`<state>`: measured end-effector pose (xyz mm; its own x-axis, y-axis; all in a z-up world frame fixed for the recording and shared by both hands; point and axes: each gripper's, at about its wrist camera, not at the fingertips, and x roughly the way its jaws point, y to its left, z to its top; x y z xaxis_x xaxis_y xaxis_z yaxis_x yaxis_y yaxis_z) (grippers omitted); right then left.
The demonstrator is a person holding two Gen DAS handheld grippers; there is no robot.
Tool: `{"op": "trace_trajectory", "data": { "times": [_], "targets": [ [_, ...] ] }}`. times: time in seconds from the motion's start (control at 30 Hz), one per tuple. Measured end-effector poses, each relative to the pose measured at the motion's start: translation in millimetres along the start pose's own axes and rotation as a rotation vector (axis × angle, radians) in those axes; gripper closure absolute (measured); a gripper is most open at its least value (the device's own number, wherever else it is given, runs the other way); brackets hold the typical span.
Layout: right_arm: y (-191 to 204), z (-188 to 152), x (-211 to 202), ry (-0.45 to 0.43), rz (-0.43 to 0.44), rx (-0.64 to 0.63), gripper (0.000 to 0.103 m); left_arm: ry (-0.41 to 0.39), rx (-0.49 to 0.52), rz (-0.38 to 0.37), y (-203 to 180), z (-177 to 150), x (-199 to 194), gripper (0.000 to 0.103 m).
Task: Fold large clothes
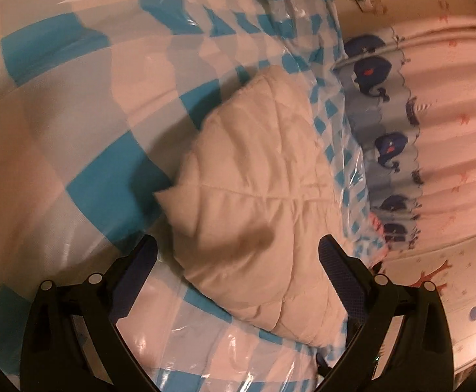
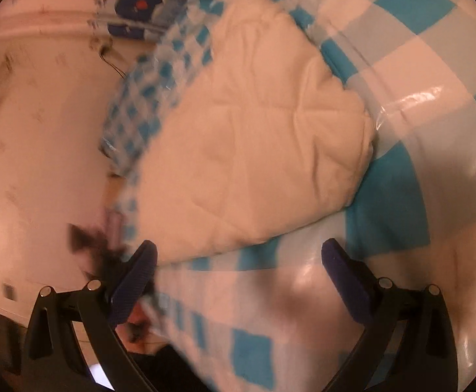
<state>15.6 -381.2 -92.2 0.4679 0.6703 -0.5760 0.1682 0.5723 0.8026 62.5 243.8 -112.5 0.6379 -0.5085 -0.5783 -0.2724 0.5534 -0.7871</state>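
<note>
Both of my grippers, the left gripper (image 1: 238,245) and the right gripper (image 2: 238,251), hang with fingers spread wide, pinching nothing. Beneath them lies the blue-and-white checked cloth under clear glossy plastic (image 1: 58,104). On it rests the cream quilted padded garment (image 1: 254,202), already a compact bundle near the cloth's edge, so I judge the folding mostly done, perhaps needing tidying. Beyond hangs a whale-print curtain (image 1: 385,143).
</note>
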Motion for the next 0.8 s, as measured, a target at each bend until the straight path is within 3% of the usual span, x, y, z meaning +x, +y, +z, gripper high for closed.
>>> {"op": "trace_trajectory", "data": {
  "times": [0.13,0.33,0.43,0.5,0.7,0.8],
  "targets": [
    [4,19,12,-0.048,0.037,0.02,0.006,0.012,0.056,0.017,-11,-6,2,0.008],
    [37,30,-2,-0.107,0.185,-0.009,0.006,0.099,0.04,0.003,-9,-11,14,0.008],
    [47,39,-2,-0.1,0.189,-0.024,0.006,0.157,0.046,-0.047,-14,-16,22,0.008],
    [51,46,1,-0.09,0.191,-0.019,0.006,0.181,0.052,-0.038,-15,-19,28,0.008],
    [54,44,2,-0.082,0.193,-0.036,0.006,0.065,-0.04,-0.054,-9,1,28,0.008],
    [45,34,-2,-0.064,0.178,-0.036,0.006,-0.007,-0.026,-0.087,-16,5,23,0.008]
  ]
}}
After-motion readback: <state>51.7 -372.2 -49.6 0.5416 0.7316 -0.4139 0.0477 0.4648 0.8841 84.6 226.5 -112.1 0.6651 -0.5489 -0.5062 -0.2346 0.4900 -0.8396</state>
